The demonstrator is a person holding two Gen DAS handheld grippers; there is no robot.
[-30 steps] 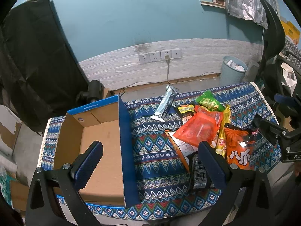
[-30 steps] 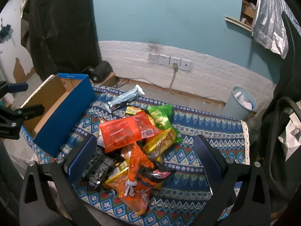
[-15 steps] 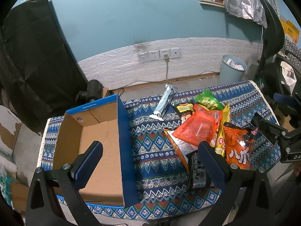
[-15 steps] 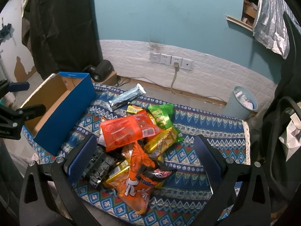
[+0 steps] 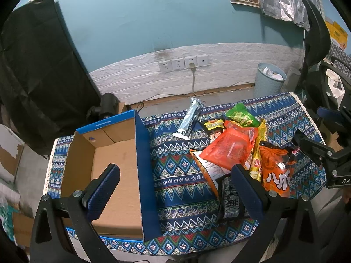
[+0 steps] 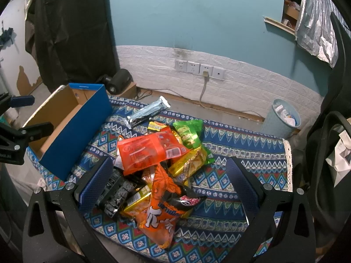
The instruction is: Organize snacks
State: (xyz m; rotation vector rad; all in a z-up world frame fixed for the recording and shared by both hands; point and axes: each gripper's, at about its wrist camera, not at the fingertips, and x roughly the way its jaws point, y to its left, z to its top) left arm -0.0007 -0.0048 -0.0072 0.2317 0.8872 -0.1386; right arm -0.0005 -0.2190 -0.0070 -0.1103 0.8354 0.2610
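Note:
A pile of snack packets lies on the patterned cloth: a red-orange bag [image 5: 230, 151] [image 6: 149, 151] on top, an orange bag [image 5: 275, 171] [image 6: 162, 208], a green bag [image 5: 241, 115] [image 6: 188, 133], a yellow packet [image 6: 193, 162] and a black packet [image 5: 229, 199] [image 6: 116, 190]. A silver bar [image 5: 190, 117] [image 6: 149, 110] lies apart, toward the wall. An empty blue cardboard box [image 5: 140, 164] [image 6: 85, 127] stands left of the pile. My left gripper [image 5: 175, 188] is open above the box's right wall. My right gripper [image 6: 169, 186] is open above the pile.
The blue patterned cloth [image 5: 175, 175] [image 6: 241, 153] covers the table. A bin [image 5: 269, 81] [image 6: 283, 118] stands on the floor by the wall. An office chair [image 6: 329, 153] is at the right. A black cloth [image 5: 39, 76] hangs at the left.
Both views have shifted only slightly. The snacks and the box have not moved, and both grippers stay open.

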